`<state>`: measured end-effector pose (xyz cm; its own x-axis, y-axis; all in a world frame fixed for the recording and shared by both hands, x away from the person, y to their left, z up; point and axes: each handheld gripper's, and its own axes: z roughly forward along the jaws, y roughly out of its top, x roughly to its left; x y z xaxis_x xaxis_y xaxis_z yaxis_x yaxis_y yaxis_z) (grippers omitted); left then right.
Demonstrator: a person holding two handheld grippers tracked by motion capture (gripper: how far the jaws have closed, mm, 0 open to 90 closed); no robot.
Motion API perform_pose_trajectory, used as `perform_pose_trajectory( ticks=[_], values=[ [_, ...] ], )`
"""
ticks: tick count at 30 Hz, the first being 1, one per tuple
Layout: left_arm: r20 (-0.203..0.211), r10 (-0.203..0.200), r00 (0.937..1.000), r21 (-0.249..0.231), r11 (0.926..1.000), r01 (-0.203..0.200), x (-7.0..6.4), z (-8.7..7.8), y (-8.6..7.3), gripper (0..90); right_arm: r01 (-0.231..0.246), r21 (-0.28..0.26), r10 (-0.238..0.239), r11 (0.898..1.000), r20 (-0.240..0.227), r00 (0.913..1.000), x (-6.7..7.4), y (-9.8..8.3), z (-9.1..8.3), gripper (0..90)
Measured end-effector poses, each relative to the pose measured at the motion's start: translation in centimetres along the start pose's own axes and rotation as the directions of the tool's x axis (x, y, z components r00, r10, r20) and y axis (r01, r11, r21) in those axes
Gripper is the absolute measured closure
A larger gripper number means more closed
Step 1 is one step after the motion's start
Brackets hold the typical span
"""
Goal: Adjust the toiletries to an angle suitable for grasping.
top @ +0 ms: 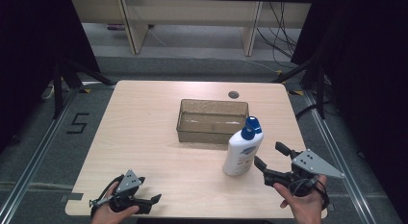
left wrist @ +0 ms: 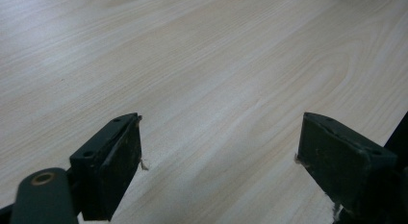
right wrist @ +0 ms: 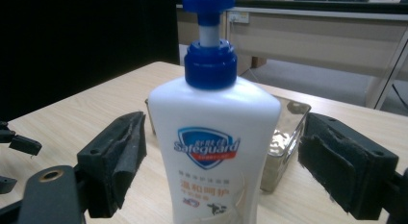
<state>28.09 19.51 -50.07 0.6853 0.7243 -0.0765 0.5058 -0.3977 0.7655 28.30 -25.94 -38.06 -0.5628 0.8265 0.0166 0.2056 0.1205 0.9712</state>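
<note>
**Right gripper lined up on the soap bottle**

The pump bottle (top: 243, 154) stands upright on the surface (top: 144, 132), just in front of the near right corner of the clear tub (top: 212, 120). It may be touching the tub; that cannot be told. The right gripper (top: 269, 161) has its fingers (right wrist: 118, 159) spread wide to either side of the bottle's white body, not touching it, at label height, probably so a squeeze lands on the broad middle rather than the narrow blue pump. The left gripper (top: 144, 205) sits low at the near edge, well apart from the bottle, its fingers (left wrist: 113, 161) also spread with nothing but bare wood between them, apparently waiting out of the way.
</note>
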Motion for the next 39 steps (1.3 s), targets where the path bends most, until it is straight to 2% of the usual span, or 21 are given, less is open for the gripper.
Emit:
perform_pose_trajectory(
  ticks=[3,4,7,9,10,12,13,18,21,22,23,24,26,28,30,31,32,33,34,35,39],
  values=[
    [0.0,0.0,1.0,0.001,1.0,0.0,0.0,0.0,0.0,14.9,0.01,0.008,-0.01,1.0,0.008,0.9999,0.1,0.4,0.1,17.0],
    [0.0,0.001,1.0,0.001,1.0,-0.001,0.0,0.0,0.0,14.9,-0.004,0.011,0.004,1.0,0.001,1.0,0.2,0.6,0.1,17.2],
    [0.004,0.003,1.0,-0.005,1.0,-0.003,0.0,0.1,0.0,14.9,0.015,0.007,-0.015,1.0,0.014,0.9998,0.1,1.2,0.4,17.5],
    [0.004,0.002,1.0,-0.004,1.0,-0.002,0.1,0.1,0.0,14.9,-0.002,0.013,0.002,1.0,0.003,1.0,0.2,1.5,0.5,17.7],
    [0.001,-0.001,1.0,0.001,1.0,0.001,0.0,0.0,0.0,14.9,0.016,-0.008,-0.016,1.0,0.016,0.9997,0.2,1.7,0.7,17.8],
    [0.003,-0.013,0.9999,-0.01,0.9999,0.013,-0.1,0.1,0.0,14.9,0.024,-0.005,-0.024,1.0,0.018,0.9996,0.2,2.0,0.9,17.9],
    [0.004,0.002,1.0,-0.003,1.0,-0.002,0.0,0.1,0.0,14.9,0.01,-0.011,-0.01,1.0,0.001,0.9999,0.3,2.2,1.1,17.9],
    [0.004,-0.014,0.9999,-0.01,0.9999,0.014,-0.1,0.1,0.0,14.9,0.035,-0.015,-0.035,0.999,-0.004,0.9994,0.6,2.8,1.8,18.6],
    [0.003,-0.017,0.9999,-0.013,0.9998,0.017,-0.1,0.2,0.0,14.9,0.02,-0.011,-0.02,1.0,-0.017,0.9996,0.9,3.1,2.4,19.7],
    [0.008,0.002,1.0,0.007,1.0,-0.002,0.0,0.0,0.1,14.9,0.032,-0.017,-0.033,0.999,-0.018,0.9993,0.9,3.2,2.5,20.1],
    [0.009,0.002,1.0,0.004,1.0,-0.002,0.0,0.0,0.1,14.9,0.007,-0.002,-0.007,1.0,-0.024,0.9997,1.1,3.2,2.6,20.4],
    [0.006,-0.012,0.9999,-0.012,0.9998,0.012,-0.2,0.1,0.1,14.9,0.036,-0.007,-0.036,0.999,-0.023,0.9991,1.0,3.2,2.8,20.9],
    [0.006,-0.015,0.9999,-0.014,0.9998,0.015,-0.2,0.1,0.1,14.9,0.028,-0.013,-0.028,1.0,-0.03,0.9992,1.0,3.2,3.1,21.3],
    [0.005,-0.013,0.9999,-0.015,0.9998,0.013,-0.1,0.1,0.1,14.9,0.045,-0.008,-0.045,0.999,-0.023,0.9987,0.8,3.1,3.4,21.9],
    [0.011,0.002,0.9999,0.003,1.0,-0.002,0.1,0.1,0.1,14.9,0.012,0.004,-0.012,1.0,-0.049,0.9987,1.0,3.1,3.8,23.3],
    [0.011,0.002,0.9999,0.003,1.0,-0.002,0.1,0.1,0.1,14.9,0.012,0.004,-0.012,1.0,-0.049,0.9987,1.0,3.1,3.8,23.3],
    [0.005,-0.001,1.0,-0.005,1.0,0.001,0.0,0.1,0.1,14.9,0.044,-0.006,-0.045,0.999,-0.025,0.9987,0.7,3.2,4.1,23.8],
    [0.005,-0.001,1.0,-0.005,1.0,0.001,0.0,0.1,0.1,14.9,0.044,-0.006,-0.045,0.999,-0.025,0.9987,0.7,3.2,4.1,23.8],
    [0.004,-0.005,1.0,-0.002,1.0,0.005,0.0,0.1,0.2,14.9,0.006,0.013,-0.006,1.0,-0.037,0.9993,1.0,3.2,4.1,24.3],
    [0.007,0.001,1.0,-0.005,1.0,-0.001,0.0,0.2,0.2,14.9,0.04,0.0,-0.04,0.999,-0.022,0.9989,0.7,3.3,4.3,24.6],
    [0.011,-0.009,0.9999,-0.017,0.9998,0.009,-0.2,0.2,0.2,14.9,0.031,-0.009,-0.032,0.999,-0.027,0.9991,0.6,3.6,4.9,25.9]
  ],
)
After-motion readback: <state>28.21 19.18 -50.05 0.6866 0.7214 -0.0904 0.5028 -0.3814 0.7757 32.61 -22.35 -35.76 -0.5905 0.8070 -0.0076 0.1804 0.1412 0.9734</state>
